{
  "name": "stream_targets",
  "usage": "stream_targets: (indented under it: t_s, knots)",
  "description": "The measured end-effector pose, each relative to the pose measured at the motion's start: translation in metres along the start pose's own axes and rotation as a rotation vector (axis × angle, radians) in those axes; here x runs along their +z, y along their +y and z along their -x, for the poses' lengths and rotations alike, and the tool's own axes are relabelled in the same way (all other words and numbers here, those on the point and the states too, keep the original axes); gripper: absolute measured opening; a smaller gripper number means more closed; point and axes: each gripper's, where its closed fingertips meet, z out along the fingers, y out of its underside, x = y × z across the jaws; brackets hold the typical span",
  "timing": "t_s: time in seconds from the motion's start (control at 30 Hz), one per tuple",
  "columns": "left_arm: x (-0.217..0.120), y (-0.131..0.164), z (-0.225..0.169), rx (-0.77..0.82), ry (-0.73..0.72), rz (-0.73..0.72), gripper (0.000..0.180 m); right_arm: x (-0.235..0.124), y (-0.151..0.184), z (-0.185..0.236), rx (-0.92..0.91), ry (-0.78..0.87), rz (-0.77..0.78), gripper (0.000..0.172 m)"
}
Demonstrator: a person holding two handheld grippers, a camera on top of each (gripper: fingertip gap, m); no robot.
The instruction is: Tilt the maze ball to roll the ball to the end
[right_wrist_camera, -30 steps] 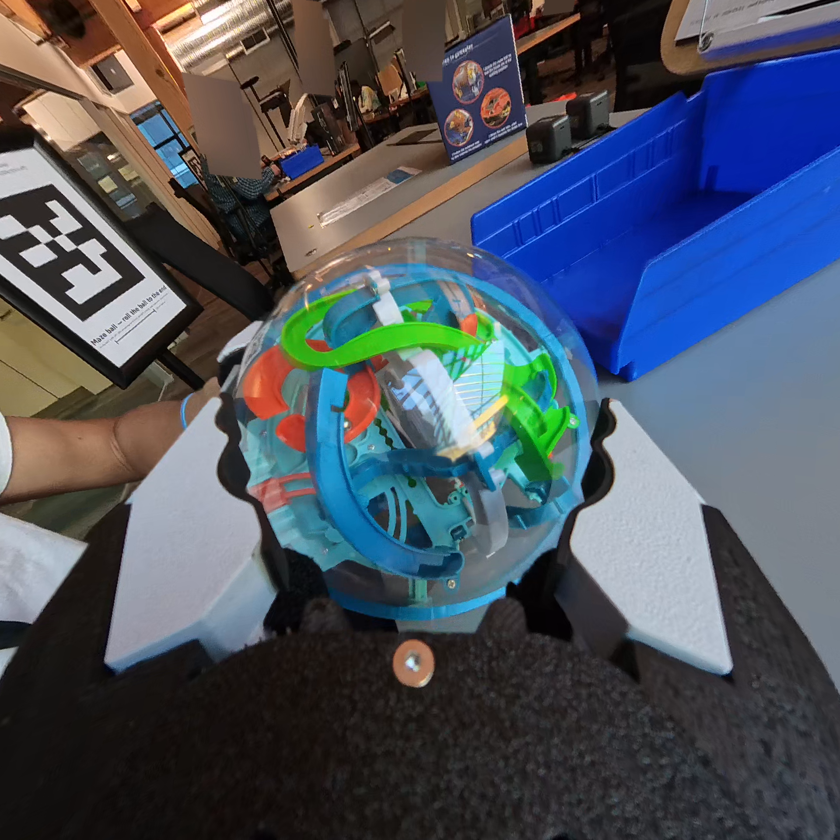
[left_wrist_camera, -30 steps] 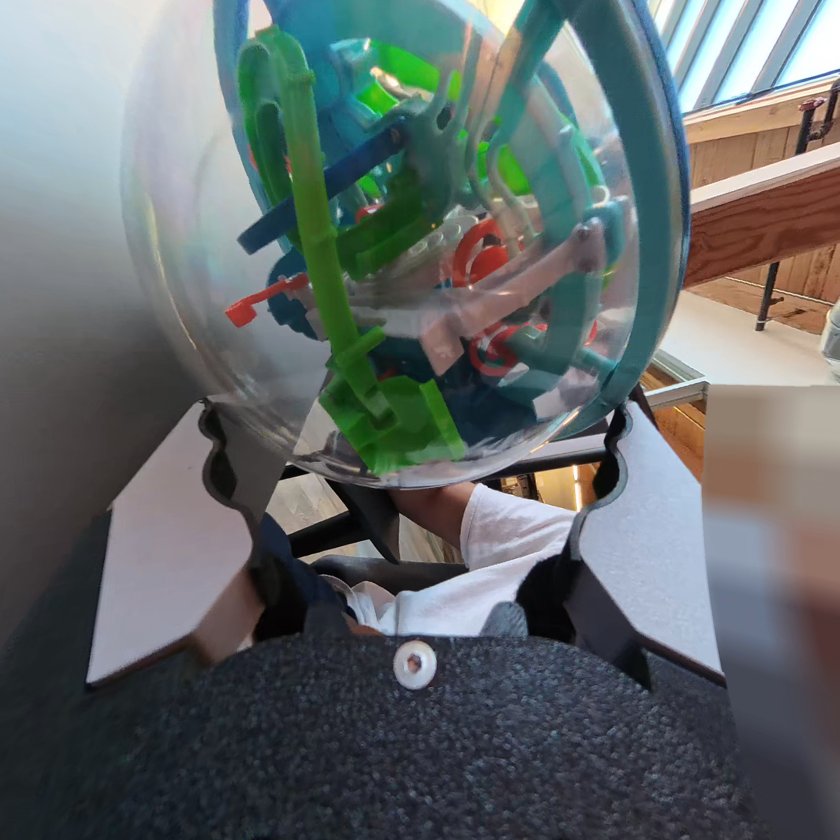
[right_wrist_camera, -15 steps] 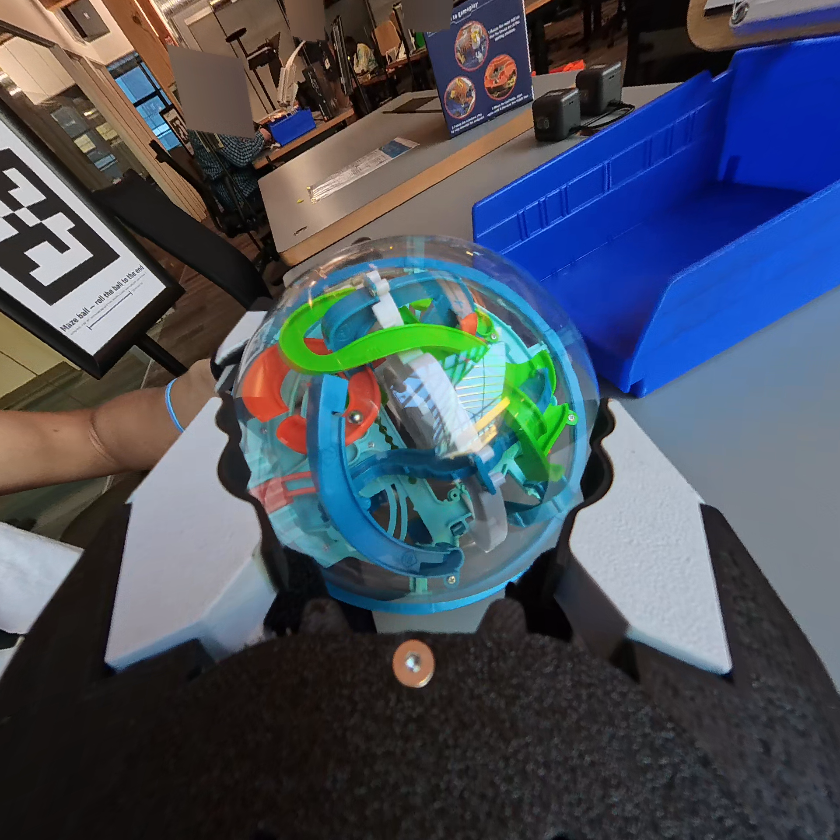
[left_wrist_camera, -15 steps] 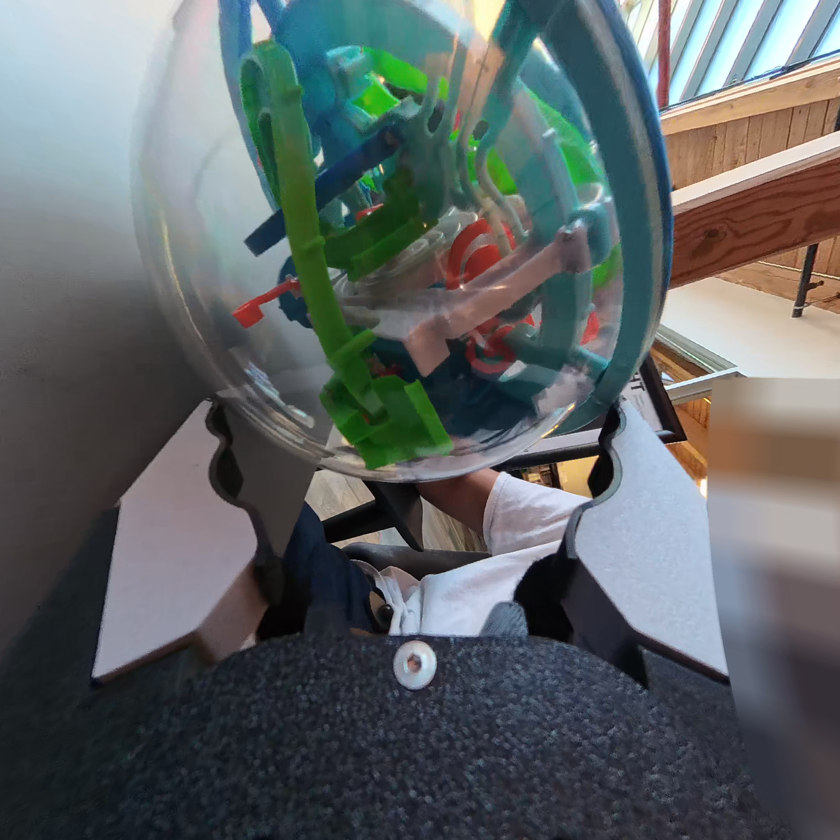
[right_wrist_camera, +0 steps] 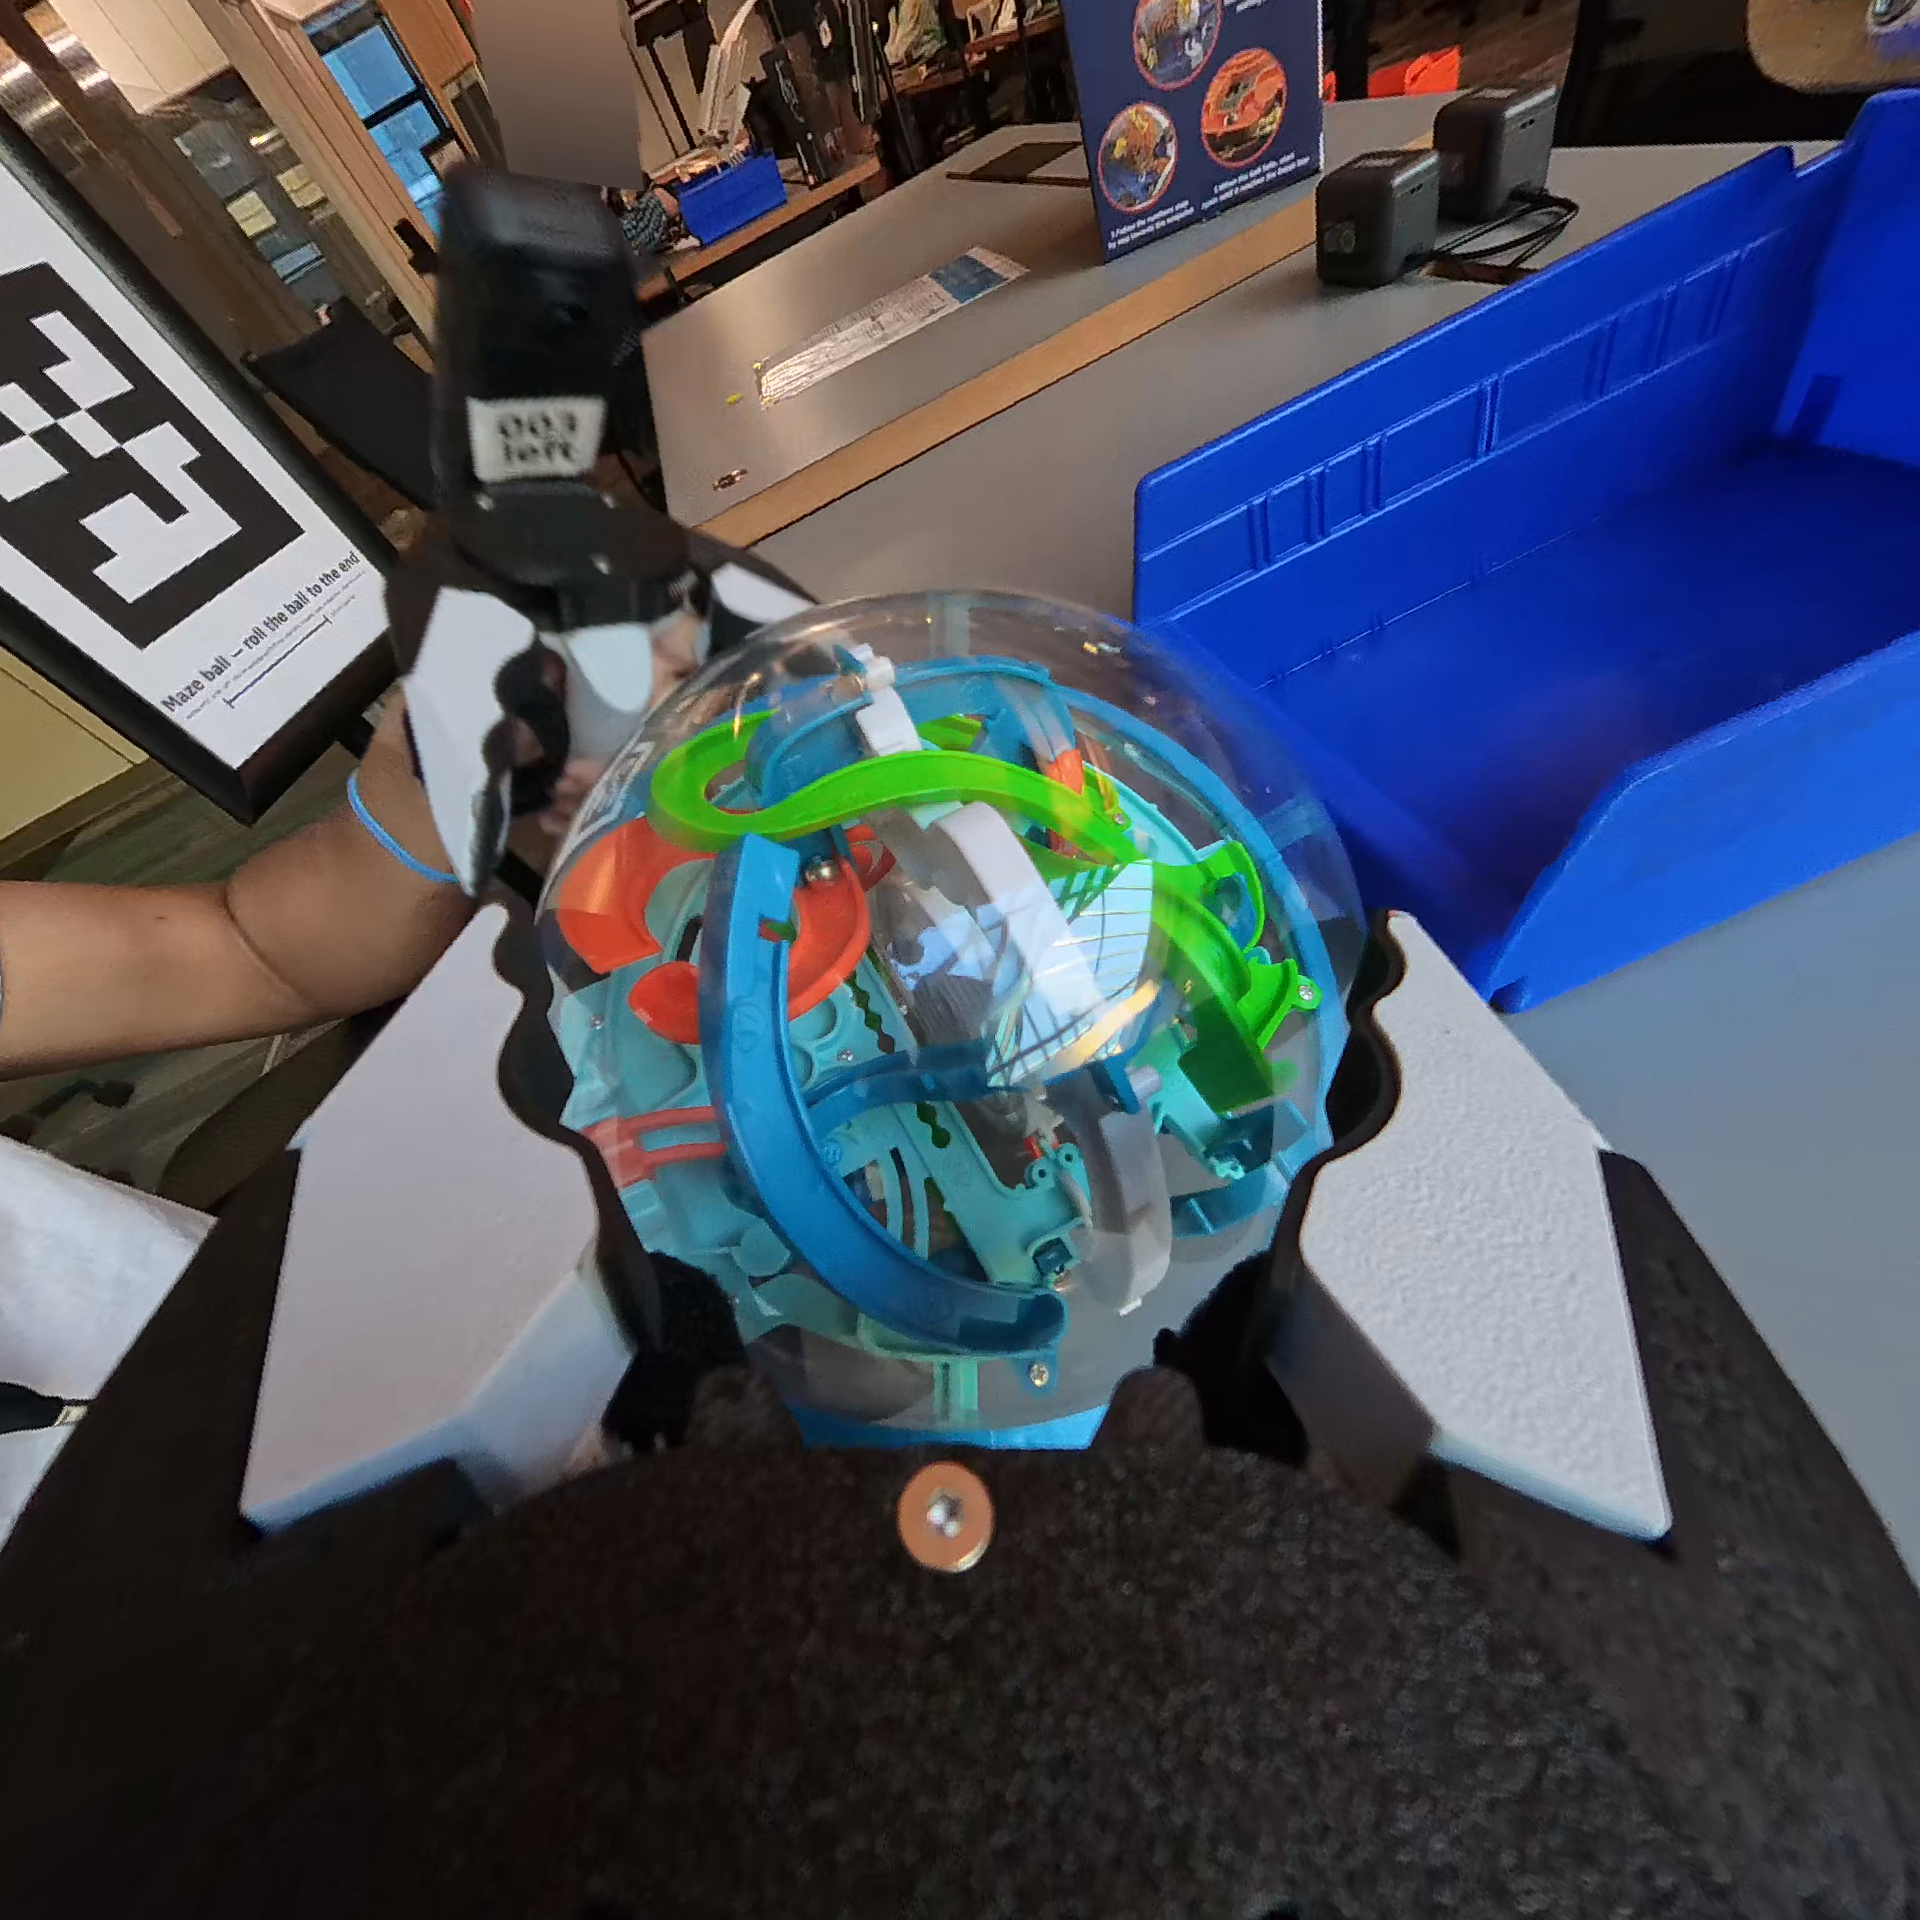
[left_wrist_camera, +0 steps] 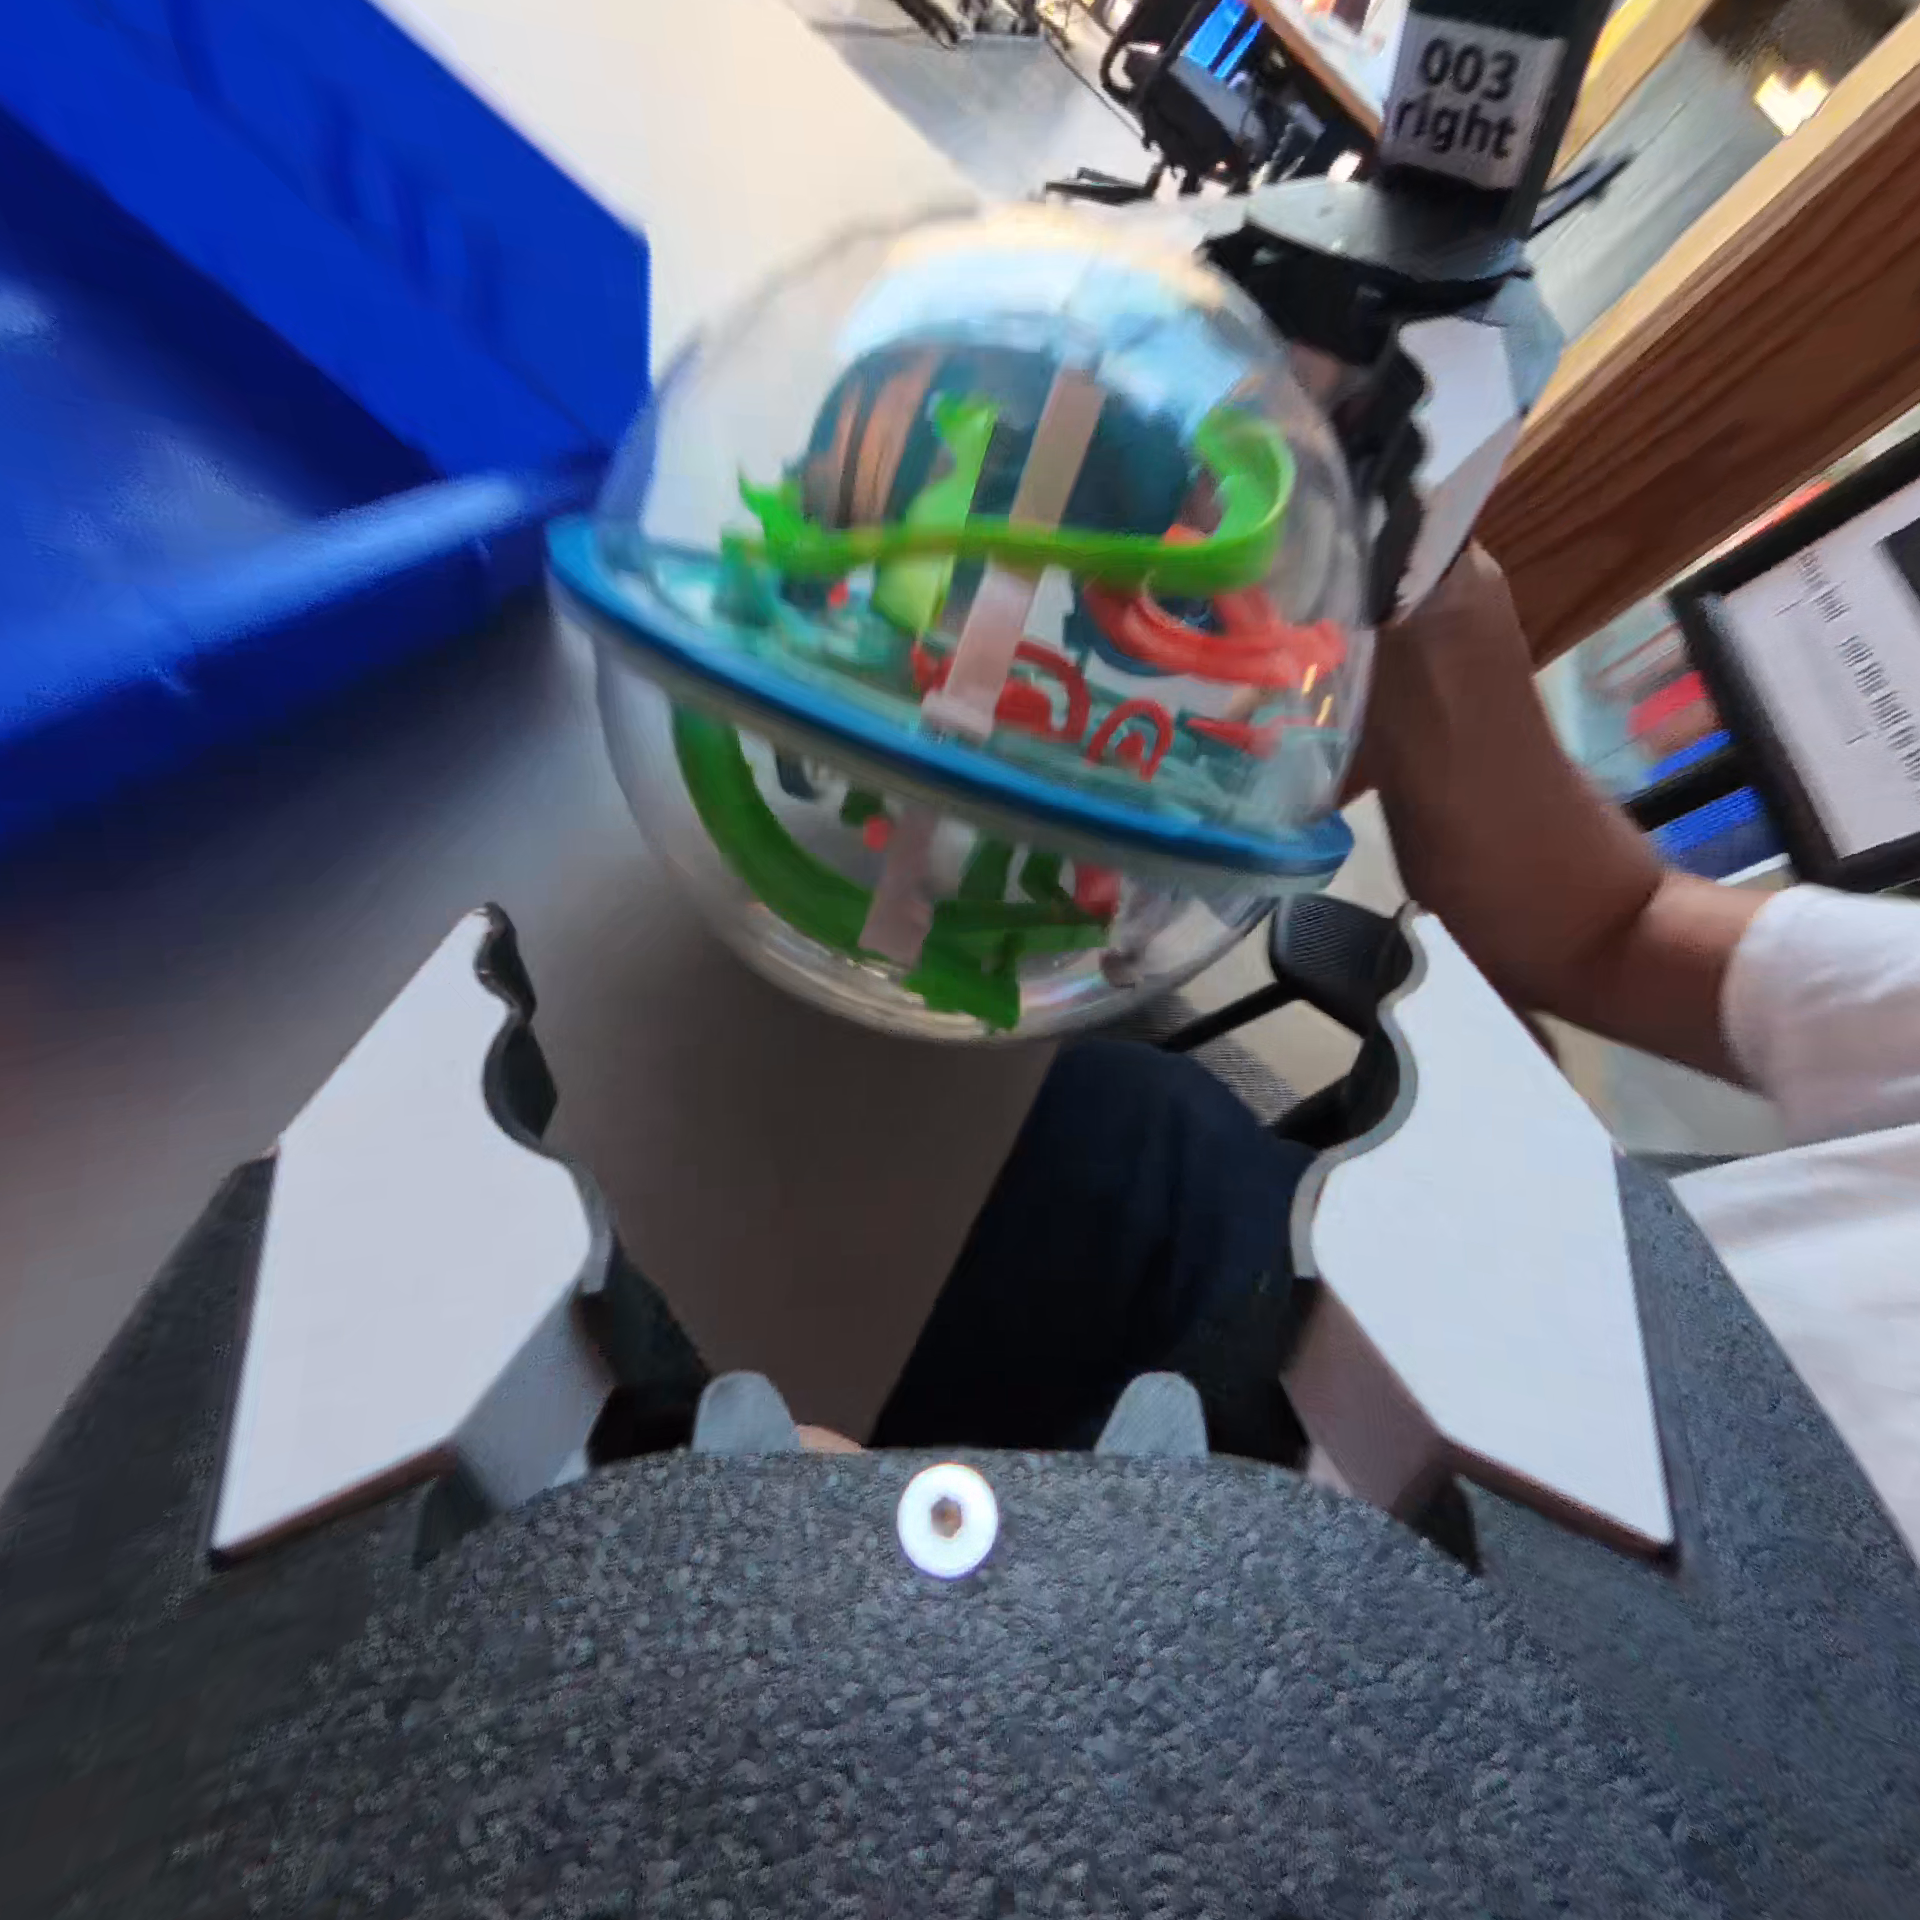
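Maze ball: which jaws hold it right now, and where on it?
The right gripper clamps the maze ball across its clear shell, one finger on each side. The left gripper is open and holds nothing; the ball sits beyond its fingertips.

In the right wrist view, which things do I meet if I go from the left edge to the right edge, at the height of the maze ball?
Person's forearm → left gripper → maze ball, clamped between the right gripper's fingers → blue bin.
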Motion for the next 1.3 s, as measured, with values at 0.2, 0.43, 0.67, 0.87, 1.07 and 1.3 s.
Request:
stream_targets:
  t_s: [0.2,0.43,0.67,0.87,1.07,1.3]
  knots:
    - [0.003,-0.033,-0.009,0.303,-0.012,0.161,0.159,0.012,-0.005,0.005,-0.040,0.002,0.011,0.147]
    - [0.033,-0.030,-0.007,0.359,0.081,0.341,0.151,0.022,-0.006,0.014,-0.076,-0.019,0.052,0.146]
    - [0.021,-0.016,-0.002,0.277,0.080,0.242,0.154,-0.022,-0.005,0.013,0.016,0.029,-0.126,0.135]
    - [0.007,-0.010,0.005,0.192,0.049,0.080,0.154,-0.014,0.059,0.026,0.180,0.055,-0.186,0.153]
    - [-0.002,-0.004,0.013,0.140,-0.027,-0.034,0.154,0.020,0.063,0.037,0.244,0.040,-0.254,0.153]
    - [-0.004,0.005,0.017,0.136,-0.096,-0.081,0.153,0.037,0.050,0.031,0.449,-0.022,-0.348,0.153]
